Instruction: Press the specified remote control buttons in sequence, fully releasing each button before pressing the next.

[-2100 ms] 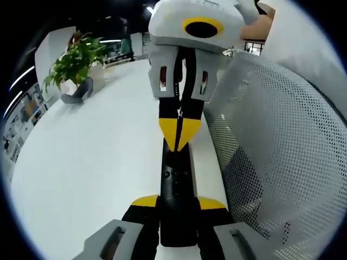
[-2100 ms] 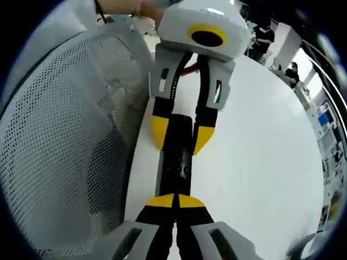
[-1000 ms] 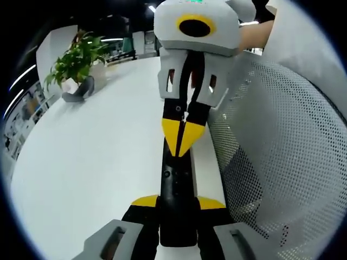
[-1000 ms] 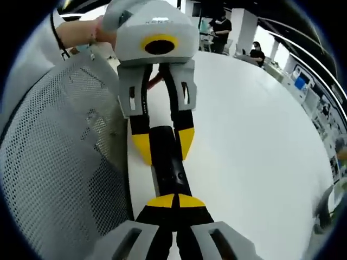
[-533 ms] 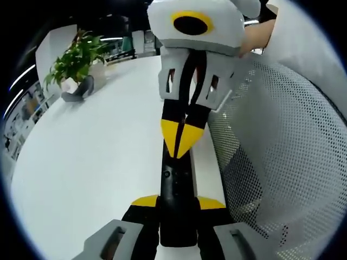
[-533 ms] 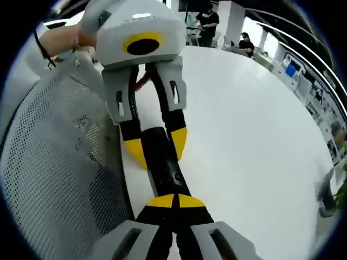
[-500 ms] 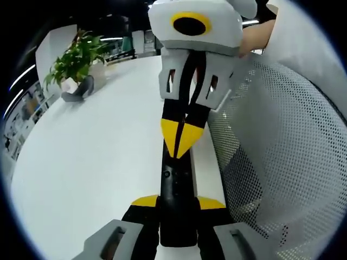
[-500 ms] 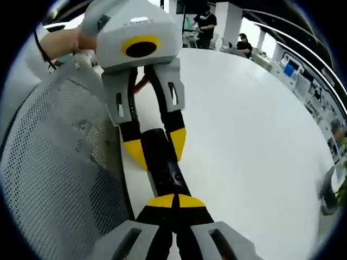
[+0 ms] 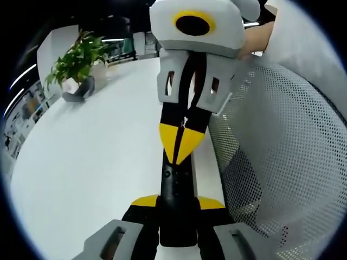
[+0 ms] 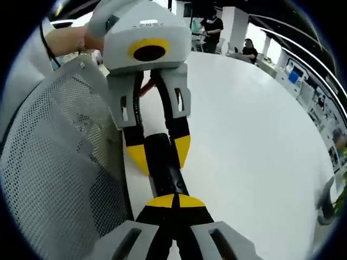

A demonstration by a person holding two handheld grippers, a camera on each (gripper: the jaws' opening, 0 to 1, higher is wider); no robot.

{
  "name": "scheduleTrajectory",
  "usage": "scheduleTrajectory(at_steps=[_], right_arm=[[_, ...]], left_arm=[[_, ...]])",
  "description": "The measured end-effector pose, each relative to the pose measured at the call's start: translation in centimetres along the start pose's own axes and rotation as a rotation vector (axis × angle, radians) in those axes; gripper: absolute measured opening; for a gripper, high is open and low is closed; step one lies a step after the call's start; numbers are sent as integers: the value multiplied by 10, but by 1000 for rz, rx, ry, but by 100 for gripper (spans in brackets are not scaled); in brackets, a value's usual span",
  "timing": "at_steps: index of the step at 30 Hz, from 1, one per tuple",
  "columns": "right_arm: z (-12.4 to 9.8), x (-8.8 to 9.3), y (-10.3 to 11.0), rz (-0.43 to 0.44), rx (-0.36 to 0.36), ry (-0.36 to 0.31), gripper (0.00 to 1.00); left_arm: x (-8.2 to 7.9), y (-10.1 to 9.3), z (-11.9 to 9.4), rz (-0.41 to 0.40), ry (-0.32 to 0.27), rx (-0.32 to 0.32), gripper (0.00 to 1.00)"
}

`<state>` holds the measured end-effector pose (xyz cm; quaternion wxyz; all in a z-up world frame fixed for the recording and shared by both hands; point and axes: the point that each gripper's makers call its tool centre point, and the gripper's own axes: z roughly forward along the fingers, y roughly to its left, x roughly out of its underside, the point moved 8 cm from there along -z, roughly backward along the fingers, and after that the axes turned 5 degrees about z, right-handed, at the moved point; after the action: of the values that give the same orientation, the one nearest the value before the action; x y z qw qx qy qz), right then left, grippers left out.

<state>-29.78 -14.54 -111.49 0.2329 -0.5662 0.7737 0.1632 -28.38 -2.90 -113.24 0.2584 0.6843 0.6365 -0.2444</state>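
A slim black remote control [image 9: 177, 187] is clamped across its width between my left gripper's [image 9: 178, 203] yellow-tipped jaws, just above the white table [image 9: 92, 162]. My right gripper [image 9: 181, 145] comes in from the far side, shut, with its joined yellow tips resting on the remote's upper face. In the right gripper view the right gripper [image 10: 174, 201] has its shut tips down on the near part of the remote control [image 10: 161, 162]. Beyond them the left gripper [image 10: 160, 154] straddles the remote, one jaw on each side.
A white mesh chair back [image 9: 282, 162] stands close along the table edge, also as the chair back [image 10: 59, 179]. A potted plant [image 9: 76, 59] sits far off on the table. A hand [image 10: 68, 38] holds the left gripper. People [image 10: 212, 24] stand in the background.
The right gripper's shut tips have slid a little along the remote toward the left gripper. The right gripper view has tilted with the hand. The left gripper keeps its hold.
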Motion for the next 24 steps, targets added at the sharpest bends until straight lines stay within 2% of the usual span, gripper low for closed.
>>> scheduleTrajectory(at_steps=[2,5,11,14,16,19,24], right_arm=[[0,-1,1,-65,20,23,0],[0,-4,2,-89,11,60,0],[2,-7,1,-93,6,111,0],[3,-8,-3,-43,-14,130,0],[3,-7,-5,-25,-20,122,0],[1,-3,-3,38,-6,71,0],[-1,2,2,31,25,14,0]], left_arm=[[0,0,0,0,-1,0,24],[0,0,0,4,-2,2,24],[0,0,0,10,-1,6,24],[0,0,0,13,1,7,24],[0,0,0,15,-2,10,24],[0,0,0,16,-1,12,24],[1,0,0,13,-4,11,24]])
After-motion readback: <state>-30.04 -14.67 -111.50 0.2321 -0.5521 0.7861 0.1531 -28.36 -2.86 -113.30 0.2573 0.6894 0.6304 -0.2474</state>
